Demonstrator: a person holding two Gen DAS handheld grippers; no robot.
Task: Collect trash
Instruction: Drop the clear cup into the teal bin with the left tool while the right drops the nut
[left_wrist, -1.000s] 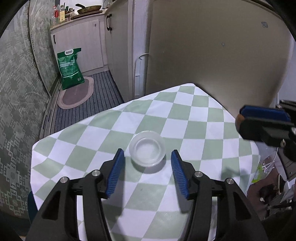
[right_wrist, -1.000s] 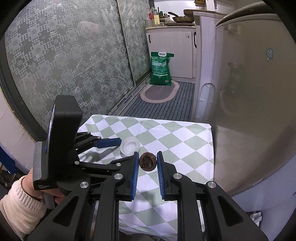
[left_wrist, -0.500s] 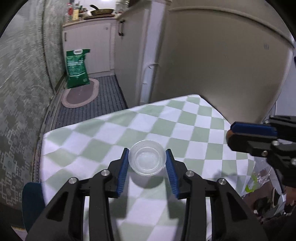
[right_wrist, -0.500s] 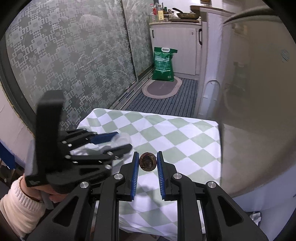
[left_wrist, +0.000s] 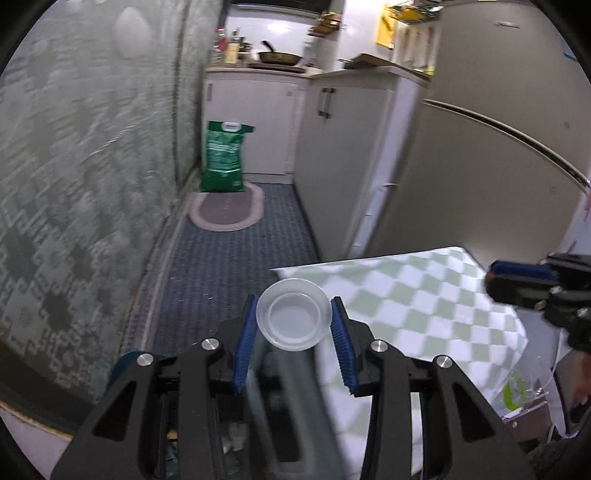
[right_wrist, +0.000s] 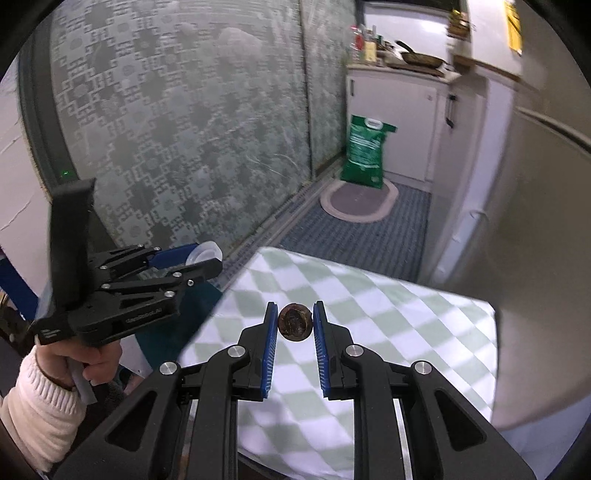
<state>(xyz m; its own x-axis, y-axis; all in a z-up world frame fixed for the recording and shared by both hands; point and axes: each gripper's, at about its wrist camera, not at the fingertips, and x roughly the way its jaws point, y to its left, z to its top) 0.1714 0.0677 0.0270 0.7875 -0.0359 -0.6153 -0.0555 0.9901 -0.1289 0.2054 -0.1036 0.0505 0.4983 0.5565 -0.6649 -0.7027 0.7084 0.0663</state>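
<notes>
With the cup (left_wrist: 293, 319) pinched in the left gripper (left_wrist: 294, 322) and held off the table's (left_wrist: 424, 295) edge, above the floor, the carry step is in hand; it looks empty; the right gripper (right_wrist: 295, 322) clamps a brown lump (right_wrist: 294, 322) over the cloth; next, likely, each needs a bin, none clearly visible.

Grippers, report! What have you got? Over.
Left gripper shut on clear plastic cup, off table. Right gripper shut on brown round scrap. Nothing blocking.
</notes>
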